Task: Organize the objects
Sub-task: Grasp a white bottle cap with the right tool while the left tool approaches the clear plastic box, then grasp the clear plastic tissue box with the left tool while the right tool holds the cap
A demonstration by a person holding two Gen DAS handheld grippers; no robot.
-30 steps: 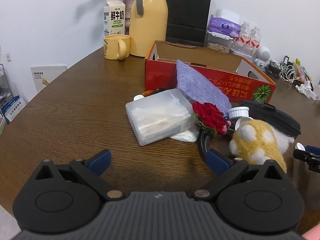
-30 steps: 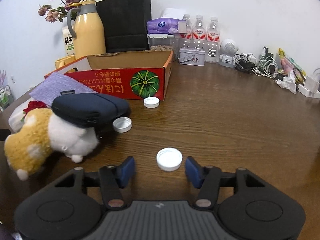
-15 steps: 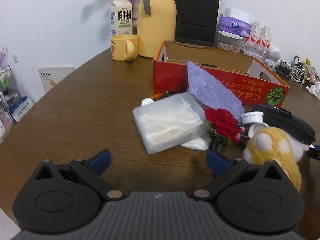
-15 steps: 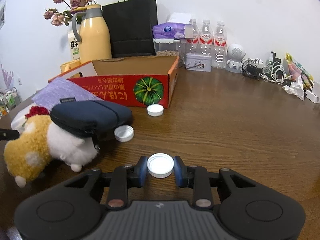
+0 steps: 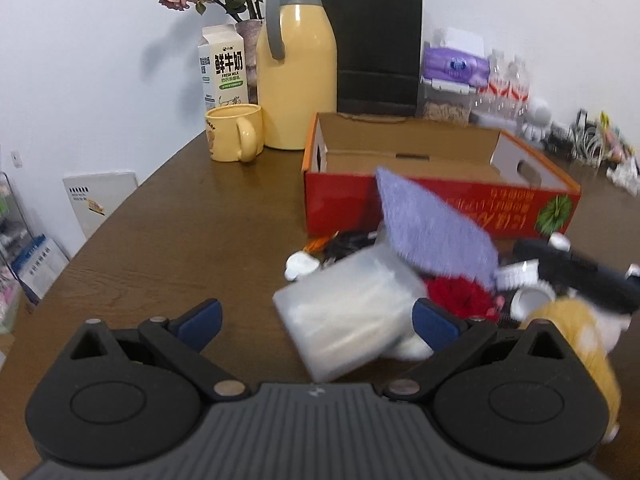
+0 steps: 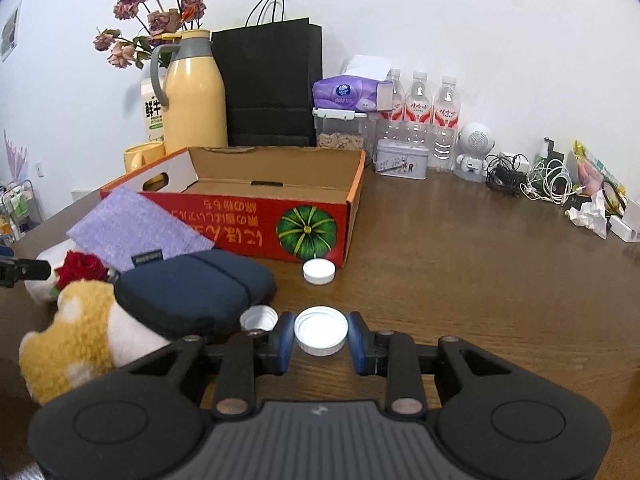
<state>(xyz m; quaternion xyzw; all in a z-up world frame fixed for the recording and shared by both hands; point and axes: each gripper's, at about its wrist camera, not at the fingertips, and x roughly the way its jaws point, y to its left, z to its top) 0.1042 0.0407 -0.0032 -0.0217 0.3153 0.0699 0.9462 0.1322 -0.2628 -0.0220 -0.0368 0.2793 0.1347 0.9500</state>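
My right gripper (image 6: 321, 339) is shut on a white bottle cap (image 6: 321, 335) and holds it above the wooden table (image 6: 480, 280). Two more white caps lie near: one (image 6: 318, 271) by the red cardboard box (image 6: 256, 216), one (image 6: 258, 318) beside the dark blue pouch (image 6: 192, 284). A yellow-and-white plush toy (image 6: 72, 336), a red rose (image 6: 82, 266) and a purple cloth (image 6: 136, 232) lie left of it. My left gripper (image 5: 316, 320) is open and empty, its right finger by a clear plastic box (image 5: 348, 312).
A yellow thermos (image 5: 296, 76), yellow mug (image 5: 234, 138), milk carton (image 5: 224, 68), black paper bag (image 6: 272, 84), water bottles (image 6: 420, 120), a tin (image 6: 402, 164), a small white robot figure (image 6: 474, 152) and tangled cables (image 6: 532, 180) line the table's back edge.
My right gripper closed on the white cap and lifted it off the table. My left gripper moved left and back, so the pile now sits to its right.
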